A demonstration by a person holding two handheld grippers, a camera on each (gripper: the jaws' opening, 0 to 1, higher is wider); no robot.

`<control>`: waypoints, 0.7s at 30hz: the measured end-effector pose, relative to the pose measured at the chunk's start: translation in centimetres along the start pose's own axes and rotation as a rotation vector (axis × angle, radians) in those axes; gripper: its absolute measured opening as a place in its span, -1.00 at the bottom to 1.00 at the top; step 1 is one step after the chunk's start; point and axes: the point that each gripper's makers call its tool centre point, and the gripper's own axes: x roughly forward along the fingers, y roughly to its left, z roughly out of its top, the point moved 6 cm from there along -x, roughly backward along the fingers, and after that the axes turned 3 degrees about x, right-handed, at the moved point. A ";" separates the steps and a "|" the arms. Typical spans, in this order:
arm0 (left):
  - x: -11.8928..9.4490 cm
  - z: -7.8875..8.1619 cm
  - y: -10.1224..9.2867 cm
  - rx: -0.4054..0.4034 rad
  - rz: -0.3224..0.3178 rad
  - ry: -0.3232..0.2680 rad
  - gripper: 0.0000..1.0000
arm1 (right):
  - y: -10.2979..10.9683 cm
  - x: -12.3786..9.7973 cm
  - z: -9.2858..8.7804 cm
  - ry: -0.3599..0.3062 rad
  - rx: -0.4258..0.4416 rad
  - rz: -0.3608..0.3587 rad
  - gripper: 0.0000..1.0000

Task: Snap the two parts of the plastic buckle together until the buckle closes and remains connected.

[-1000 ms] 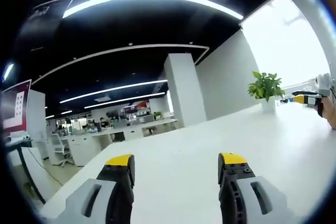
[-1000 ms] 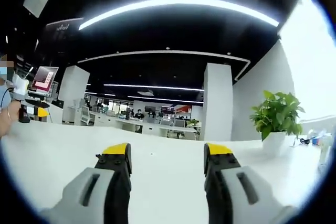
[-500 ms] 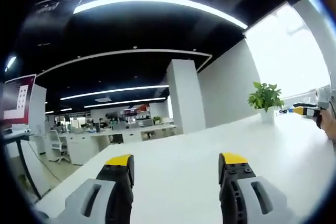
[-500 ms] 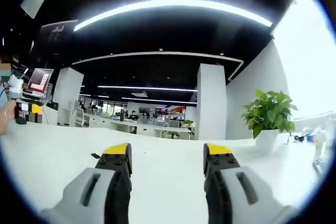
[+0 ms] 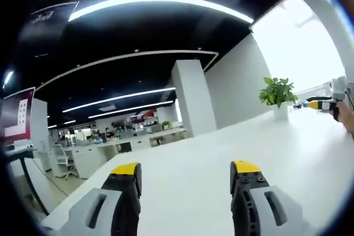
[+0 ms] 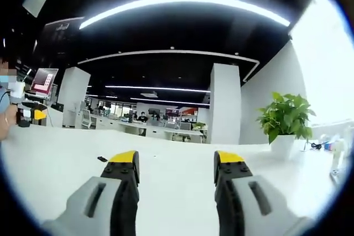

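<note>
In the left gripper view, the left hand-held gripper (image 5: pixel 188 172) rises from six o'clock, its yellow-tipped jaws standing well apart with nothing between them, above a bare white worktop (image 5: pixel 188 158). At about three o'clock, near the far edge of the worktop, the right hand-held gripper (image 5: pixel 319 104) shows as a small yellow tip held in a person's hand (image 5: pixel 347 117). Just beside it, toward two o'clock, stands a potted plant (image 5: pixel 277 93).

In the right gripper view, the right hand-held gripper (image 6: pixel 176 165) also comes up from six o'clock with its jaws spread wide and holding nothing. On the worktop (image 6: pixel 55 158) just beyond the left jaw, toward nine o'clock, lies a small dark piece (image 6: pixel 102 159); it is too small to tell whether it is a part of the buckle. Farther off at nine o'clock the left hand-held gripper (image 6: pixel 34 113) appears. At three o'clock stands the potted plant (image 6: pixel 286 122), with a white pillar (image 6: pixel 225 103) and office desks behind.
</note>
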 end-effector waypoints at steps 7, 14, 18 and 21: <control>0.4 -0.5 -0.2 0.001 0.003 0.021 0.31 | 0.9 0.1 -0.5 0.037 0.010 0.055 0.10; 0.5 -0.5 -0.4 0.023 -0.008 0.033 0.31 | 1.7 0.3 -0.7 0.058 -0.021 0.080 0.10; 0.3 -0.2 -0.5 0.016 -0.022 0.011 0.31 | 1.3 0.3 -0.9 0.069 -0.027 0.064 0.09; 0.2 0.1 -0.6 0.008 -0.031 -0.003 0.31 | 1.1 0.4 -1.1 0.081 -0.030 0.057 0.09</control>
